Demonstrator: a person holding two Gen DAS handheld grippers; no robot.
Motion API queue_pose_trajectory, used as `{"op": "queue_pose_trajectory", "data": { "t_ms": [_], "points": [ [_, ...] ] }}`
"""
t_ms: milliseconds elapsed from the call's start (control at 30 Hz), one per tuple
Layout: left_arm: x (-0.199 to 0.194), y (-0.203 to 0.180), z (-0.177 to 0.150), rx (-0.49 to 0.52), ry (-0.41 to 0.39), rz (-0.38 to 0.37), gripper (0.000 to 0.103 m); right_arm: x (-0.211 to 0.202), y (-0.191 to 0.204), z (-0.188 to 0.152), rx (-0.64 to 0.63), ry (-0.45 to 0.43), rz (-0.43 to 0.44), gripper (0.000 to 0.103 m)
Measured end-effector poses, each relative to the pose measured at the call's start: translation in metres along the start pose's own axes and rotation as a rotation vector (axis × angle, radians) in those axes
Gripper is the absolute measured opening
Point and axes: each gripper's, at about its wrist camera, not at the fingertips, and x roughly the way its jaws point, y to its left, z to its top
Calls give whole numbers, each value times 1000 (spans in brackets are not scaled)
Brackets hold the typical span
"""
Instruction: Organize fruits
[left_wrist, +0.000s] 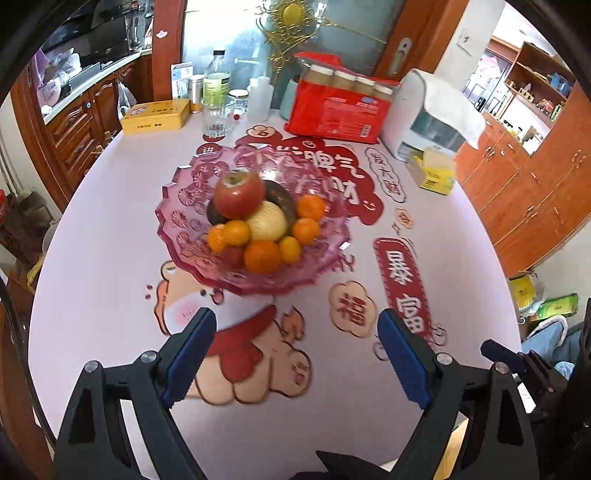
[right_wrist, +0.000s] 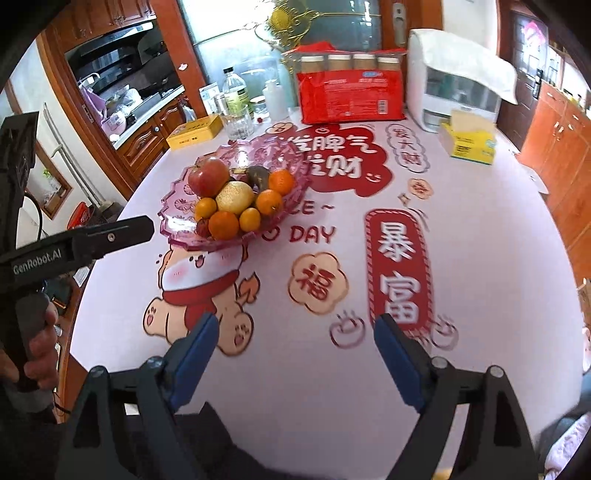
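- Bowl (left_wrist: 255, 236) of fruit sits ahead of both open, empty pairs of fingers (left_wrist: 297, 328) (right_wrist: 295, 332); apple (left_wrist: 239, 194) on top, stem end up.
- Red pack (left_wrist: 338, 107), glass (left_wrist: 217, 116) stand beyond on desk (left_wrist: 110, 258).

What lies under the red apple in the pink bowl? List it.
The red apple tops the pile, resting on a yellowish pear and a dark fruit. Anything deeper is covered.

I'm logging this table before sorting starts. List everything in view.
pink glass fruit dish: one, table centre
red apple: one, top of pile
pale yellow pear: one, mid-pile
orange tangerines: about six, front and right of pile
red snack pack: one, far edge
yellow tin box: one, far left
clear drinking glass: one, beside tin
yellow tissue box: one, right
left gripper: jaws open
right gripper: jaws open
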Motion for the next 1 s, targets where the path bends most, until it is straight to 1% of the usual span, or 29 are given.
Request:
{"op": "queue_pose_trajectory", "data": {
  "t_ms": [167, 267, 367, 433, 500, 600, 700, 767, 833, 933, 1000],
  "points": [
    [-23, -22, -21, 3, -25, 32, 88, -37, -12, -17, 42, 20, 21, 87],
    [-30, -31, -32, 12, -33, 47, 89, -50, -16, -24, 67, 25, 28, 87],
    [-35, -36, -42, -3, -33, 58, 89, -54, -20, -31, 92, 51, 53, 87],
    [-38, -39, -48, -12, -39, 69, 89, -55, -19, -35, 78, 50, 45, 88],
    [-42, -42, -54, -18, -48, 86, 89, -55, -18, -38, 75, 49, 59, 88],
    [-46, -47, -60, -17, -63, 110, 93, -58, -14, -43, 36, 28, 51, 89],
    [-52, -50, -64, -21, -86, 134, 96, -61, -12, -44, 14, 14, 53, 95],
    [-55, -52, -65, -23, -99, 148, 102, -63, -14, -45, 15, -2, 56, 96],
    [-57, -53, -65, -27, -114, 153, 102, -65, -16, -43, 21, -12, 52, 97],
    [-60, -54, -65, -29, -135, 171, 102, -66, -18, -42, 23, -26, 46, 103],
    [-58, -56, -65, -26, -138, 179, 102, -66, -18, -41, 20, -32, 45, 103]
  ]
}}
